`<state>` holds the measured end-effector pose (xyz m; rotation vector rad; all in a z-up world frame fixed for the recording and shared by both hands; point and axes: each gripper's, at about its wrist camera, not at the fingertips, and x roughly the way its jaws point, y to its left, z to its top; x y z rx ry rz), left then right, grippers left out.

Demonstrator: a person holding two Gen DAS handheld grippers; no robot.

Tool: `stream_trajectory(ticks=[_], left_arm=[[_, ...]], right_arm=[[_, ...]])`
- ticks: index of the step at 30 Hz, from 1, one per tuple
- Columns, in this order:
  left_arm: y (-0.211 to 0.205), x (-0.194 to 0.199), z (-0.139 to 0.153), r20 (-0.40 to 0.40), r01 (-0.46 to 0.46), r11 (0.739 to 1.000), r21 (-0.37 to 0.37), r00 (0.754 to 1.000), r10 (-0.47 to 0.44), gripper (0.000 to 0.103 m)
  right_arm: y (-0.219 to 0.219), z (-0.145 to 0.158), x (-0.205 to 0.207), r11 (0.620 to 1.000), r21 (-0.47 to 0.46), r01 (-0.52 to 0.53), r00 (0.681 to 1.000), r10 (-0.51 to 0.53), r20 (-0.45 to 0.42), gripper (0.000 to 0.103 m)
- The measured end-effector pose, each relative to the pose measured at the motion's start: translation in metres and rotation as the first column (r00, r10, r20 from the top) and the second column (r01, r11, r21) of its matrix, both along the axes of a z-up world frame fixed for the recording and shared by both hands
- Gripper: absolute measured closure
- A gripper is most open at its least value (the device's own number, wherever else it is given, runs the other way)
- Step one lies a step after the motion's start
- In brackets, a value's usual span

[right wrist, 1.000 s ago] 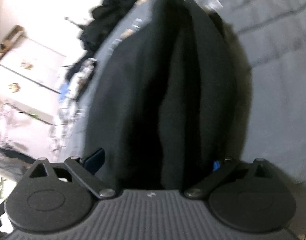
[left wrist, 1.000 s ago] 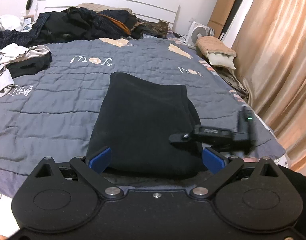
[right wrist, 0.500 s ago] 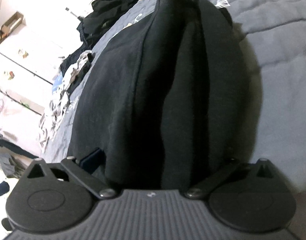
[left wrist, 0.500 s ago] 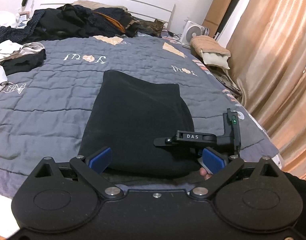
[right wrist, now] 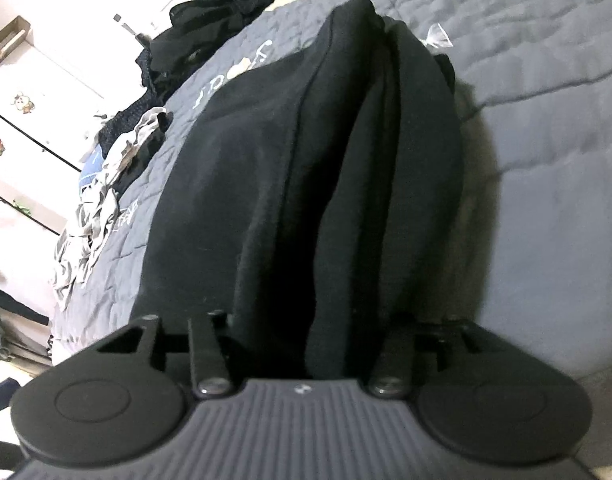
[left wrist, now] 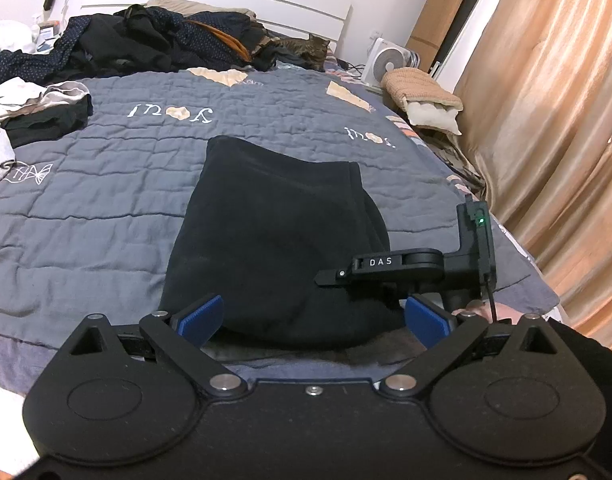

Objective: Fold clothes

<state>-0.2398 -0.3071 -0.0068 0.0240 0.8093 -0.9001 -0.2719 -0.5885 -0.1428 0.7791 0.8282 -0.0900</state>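
So the folded black garment (left wrist: 273,240) is lying flat on the bed's grey-blue quilt (left wrist: 85,208), straight ahead of the left gripper (left wrist: 314,316). Its near edge sits right between the blue pads (left wrist: 201,314), but those jaws are spread wide and aren't pressing on anything, just cloth in the gap.

The right gripper (right wrist: 301,340) is at the garment's right side, seen from the left camera as a black arm with "DAS" printed on it in white letters, plus a small green light lit on its upright part. From its own camera the thick folded layers bunch up between the two fingers, and the jaws are closing in on that bundle. The pads themselves are buried in black fabric, so I can't say whether they've actually bitten down on it.

Writing on the quilt: embroidered white lettering well ahead of the left jaws, upside down from here, looks like "you" with a little heart shape worked in. It's repeated further right near the bed edge. There's also a white butterfly outline off to the left.

Tabby cat (left wrist: 306,46) lying by the white headboard, next to a heap of dark clothes (left wrist: 153,40).
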Motion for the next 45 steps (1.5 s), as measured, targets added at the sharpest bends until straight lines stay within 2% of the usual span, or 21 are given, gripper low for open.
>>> stream_trajectory(ticks=[3, 10, 18, 23, 29, 33, 38, 45], left_arm=[[-0.002, -0.001, 0.001, 0.01, -0.001, 1.0, 0.008, 1.0, 0.001, 0.005], [-0.003, -0.003, 0.001, 0.015, 0.002, 1.0, 0.02, 1.0, -0.003, 0.005], [-0.002, -0.003, 0.001, 0.013, 0.0, 1.0, 0.018, 1.0, 0.0, 0.005], [-0.004, -0.004, 0.002, 0.017, 0.002, 1.0, 0.021, 1.0, -0.003, 0.005], [-0.003, -0.005, 0.001, 0.02, 0.011, 1.0, 0.03, 1.0, -0.011, 0.005], [-0.004, -0.006, 0.0, 0.018, 0.017, 0.999, 0.033, 1.0, -0.017, 0.005], [-0.005, -0.006, 0.001, 0.021, 0.019, 0.999, 0.033, 1.0, -0.02, 0.005], [-0.003, -0.002, 0.0, 0.028, 0.008, 0.999, 0.048, 1.0, -0.01, 0.005]], right_arm=[[-0.002, -0.006, 0.0, 1.0, 0.015, 0.001, 1.0, -0.001, 0.008, 0.057], [-0.013, -0.018, 0.005, 0.995, 0.104, 0.012, 1.0, -0.009, -0.025, 0.048], [-0.006, -0.019, 0.002, 0.998, 0.061, 0.023, 1.0, -0.024, 0.014, 0.045], [-0.012, -0.02, 0.01, 0.996, 0.089, 0.007, 1.0, -0.005, -0.017, 0.04], [-0.013, -0.019, 0.014, 0.995, 0.102, 0.003, 0.999, 0.001, -0.038, 0.039], [-0.008, -0.017, 0.012, 0.996, 0.082, 0.026, 0.999, -0.024, -0.028, 0.044], [-0.005, -0.006, 0.013, 0.998, 0.053, 0.026, 0.999, -0.025, -0.032, 0.06], [-0.008, -0.008, 0.012, 0.997, 0.067, 0.032, 0.999, -0.03, -0.029, 0.06]])
